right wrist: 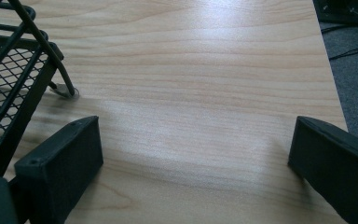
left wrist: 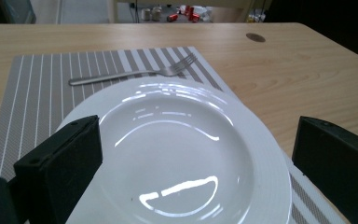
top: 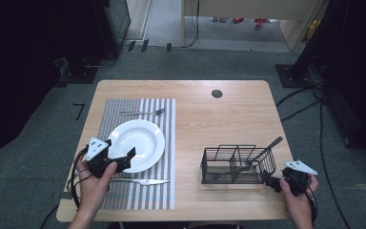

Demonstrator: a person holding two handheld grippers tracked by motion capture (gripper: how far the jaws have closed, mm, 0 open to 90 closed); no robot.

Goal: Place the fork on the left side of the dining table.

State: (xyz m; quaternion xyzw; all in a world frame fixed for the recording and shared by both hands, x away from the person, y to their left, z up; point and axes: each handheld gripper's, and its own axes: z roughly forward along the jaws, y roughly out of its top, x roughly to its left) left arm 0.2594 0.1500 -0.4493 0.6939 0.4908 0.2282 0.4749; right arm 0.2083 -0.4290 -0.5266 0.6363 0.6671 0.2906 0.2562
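Setting a table looks like the job here. The left gripper (top: 126, 160) hangs over the near rim of the white plate (top: 140, 140), low in the left half of the high view, and its jaws are spread wide with nothing between them. In the left gripper view the plate (left wrist: 177, 154) sits right between the two black jaws.

The plate lies flat on the striped mat (top: 162, 191). It is round, so it has no long side and points no way. The fork (top: 143, 113) lies above the plate in the frame, long side running left to right, prongs to the right. The knife (top: 140, 182) lies below the plate, also left to right, tip to the right.

The right gripper (top: 272, 183) rests low at the right, just beside the black wire basket (top: 219, 167), jaws wide and empty. A dark-handled tool (top: 262, 153) leans in the basket, handle pointing to the upper right.

To do this step well, I think the left gripper should stay level, pinch only the plate's rim, and move slowly so the knife does not get bumped.
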